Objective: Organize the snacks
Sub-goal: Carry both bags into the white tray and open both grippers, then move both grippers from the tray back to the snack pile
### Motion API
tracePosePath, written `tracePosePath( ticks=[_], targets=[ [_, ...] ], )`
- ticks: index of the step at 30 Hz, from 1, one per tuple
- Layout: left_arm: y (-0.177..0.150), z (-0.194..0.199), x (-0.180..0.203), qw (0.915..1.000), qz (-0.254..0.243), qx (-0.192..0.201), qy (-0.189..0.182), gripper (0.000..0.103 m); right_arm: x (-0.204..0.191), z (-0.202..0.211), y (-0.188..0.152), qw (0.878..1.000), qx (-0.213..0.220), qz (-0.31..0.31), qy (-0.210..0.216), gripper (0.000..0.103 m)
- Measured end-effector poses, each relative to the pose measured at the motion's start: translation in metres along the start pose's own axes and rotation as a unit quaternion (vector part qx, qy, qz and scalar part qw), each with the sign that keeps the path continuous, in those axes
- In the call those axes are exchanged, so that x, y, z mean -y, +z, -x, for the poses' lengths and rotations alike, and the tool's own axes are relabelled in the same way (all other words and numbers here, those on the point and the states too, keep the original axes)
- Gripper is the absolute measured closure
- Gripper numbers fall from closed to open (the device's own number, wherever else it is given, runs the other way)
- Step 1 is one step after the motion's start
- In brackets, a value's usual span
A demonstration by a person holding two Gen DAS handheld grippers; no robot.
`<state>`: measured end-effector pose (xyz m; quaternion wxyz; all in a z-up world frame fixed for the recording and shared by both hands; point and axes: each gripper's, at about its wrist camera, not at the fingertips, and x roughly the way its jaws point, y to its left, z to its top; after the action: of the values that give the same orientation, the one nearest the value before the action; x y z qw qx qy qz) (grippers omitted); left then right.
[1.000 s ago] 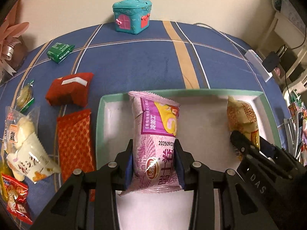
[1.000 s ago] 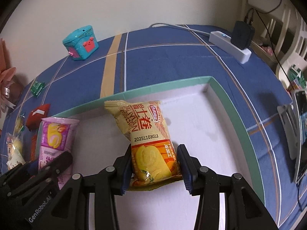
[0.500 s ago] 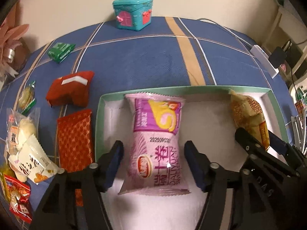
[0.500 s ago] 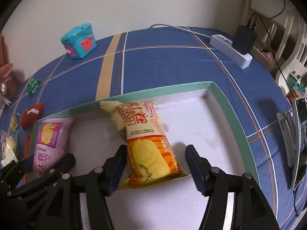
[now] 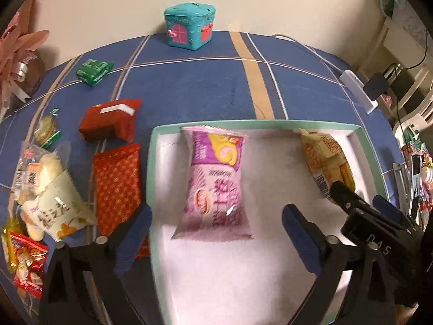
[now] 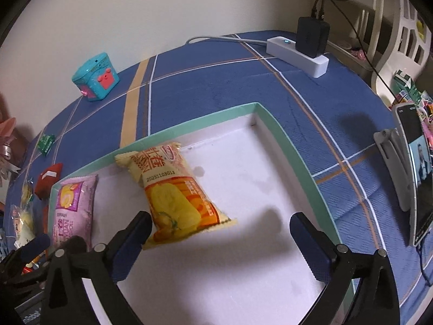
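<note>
The left gripper stands wide open and holds nothing; its left finger hangs over the tray's green rim, so a careless sweep could catch the rim and shove the tray. The right gripper is just as wide and empty, its left finger just beside the yellow packet, which it could nudge. Beyond, the pink packet lies flat in the tray. More snacks wait outside, on the blue cloth.
</note>
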<state>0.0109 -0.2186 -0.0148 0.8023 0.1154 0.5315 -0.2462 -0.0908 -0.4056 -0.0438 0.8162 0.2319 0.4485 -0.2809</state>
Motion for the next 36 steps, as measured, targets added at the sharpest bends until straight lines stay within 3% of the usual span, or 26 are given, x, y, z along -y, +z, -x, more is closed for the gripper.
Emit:
tracePosePath(
  ticks=[10, 20, 36],
  targets=[
    [-0.017, 0.030, -0.028, 0.9986, 0.022, 0.024, 0.042, 0.000, 0.001, 0.014, -0.015, 1.000, -0.009, -0.007, 0.003, 0.000],
    [-0.039, 0.037, -0.068, 0.9924, 0.061, -0.020, 0.105, 0.000, -0.023, 0.034, -0.036, 1.000, -0.016, 0.020, 0.011, 0.000],
    [-0.058, 0.067, -0.138, 0.9852, 0.120, -0.028, 0.118, 0.000, -0.088, 0.061, -0.062, 0.997, -0.020, 0.066, 0.040, 0.000]
  ],
)
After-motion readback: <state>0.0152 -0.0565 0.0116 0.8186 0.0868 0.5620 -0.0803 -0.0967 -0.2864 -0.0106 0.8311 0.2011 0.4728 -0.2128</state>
